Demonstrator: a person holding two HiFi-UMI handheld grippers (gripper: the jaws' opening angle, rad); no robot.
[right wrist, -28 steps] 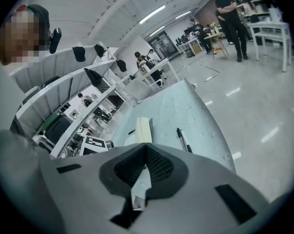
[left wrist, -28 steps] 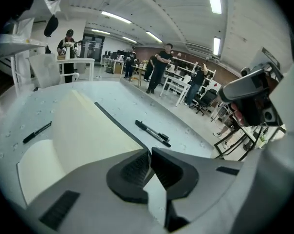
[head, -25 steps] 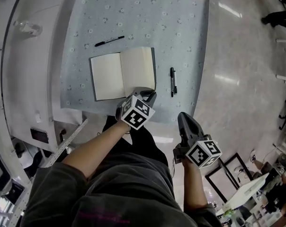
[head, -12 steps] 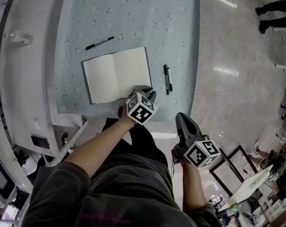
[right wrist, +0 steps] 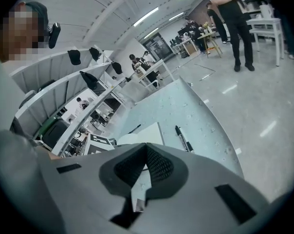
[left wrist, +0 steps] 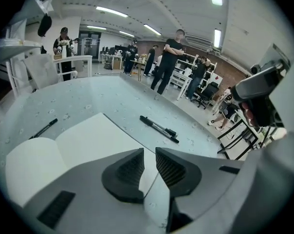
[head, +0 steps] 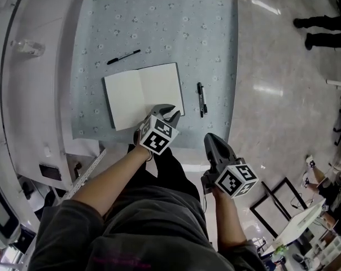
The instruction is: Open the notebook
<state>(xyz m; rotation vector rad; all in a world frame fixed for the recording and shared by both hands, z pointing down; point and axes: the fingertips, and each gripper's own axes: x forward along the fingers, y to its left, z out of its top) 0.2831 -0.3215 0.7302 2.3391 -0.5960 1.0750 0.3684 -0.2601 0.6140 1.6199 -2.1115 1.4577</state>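
The notebook [head: 142,92] lies open and flat on the patterned table cover, both blank pages up; it also shows as the notebook [left wrist: 79,145] and the notebook [right wrist: 148,132]. My left gripper [head: 169,112] hangs over the right page's near corner. In the left gripper view, the left gripper [left wrist: 149,156] has its jaws opening, a narrow gap between the ribbed pads and nothing in it. My right gripper [head: 211,141] is off the table's near edge, to the right. The right gripper [right wrist: 146,154] is shut on nothing.
A black marker [head: 201,99] lies just right of the notebook, and a thin black pen [head: 123,56] lies beyond its left page. The blue-grey table cover [head: 159,27] ends at a shiny floor on the right. White shelving stands left. People stand in the distance.
The notebook stays open and flat. My left gripper keeps to the notebook's near right corner, and the right gripper holds its place. The head view has shifted a little.
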